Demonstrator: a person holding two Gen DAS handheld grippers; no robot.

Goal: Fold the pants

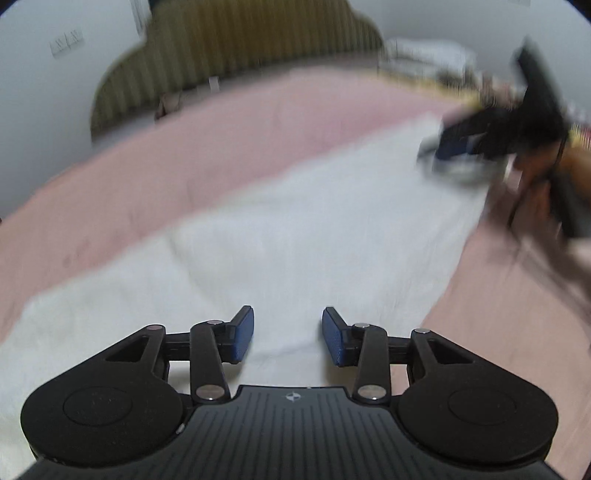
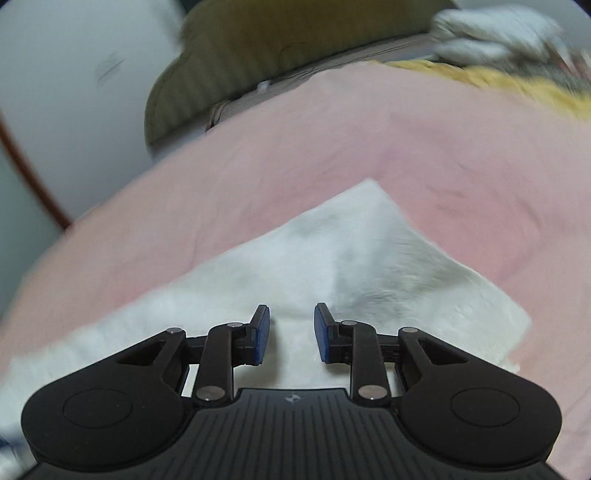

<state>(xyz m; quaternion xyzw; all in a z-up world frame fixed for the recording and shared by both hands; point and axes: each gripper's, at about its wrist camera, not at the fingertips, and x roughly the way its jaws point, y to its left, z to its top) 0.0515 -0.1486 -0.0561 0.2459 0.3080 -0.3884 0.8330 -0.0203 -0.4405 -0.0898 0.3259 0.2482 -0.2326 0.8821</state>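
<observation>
White pants lie flat on a pink bed sheet, running from near left to far right. My left gripper is open and empty just above the near part of the pants. The right gripper shows blurred at the far end of the pants, held by a hand. In the right wrist view the right gripper is open and empty over the white pants, whose corner points away from me.
An olive ribbed headboard stands behind the bed against a pale wall. Yellow fabric and white bedding lie at the far right. Pink sheet surrounds the pants.
</observation>
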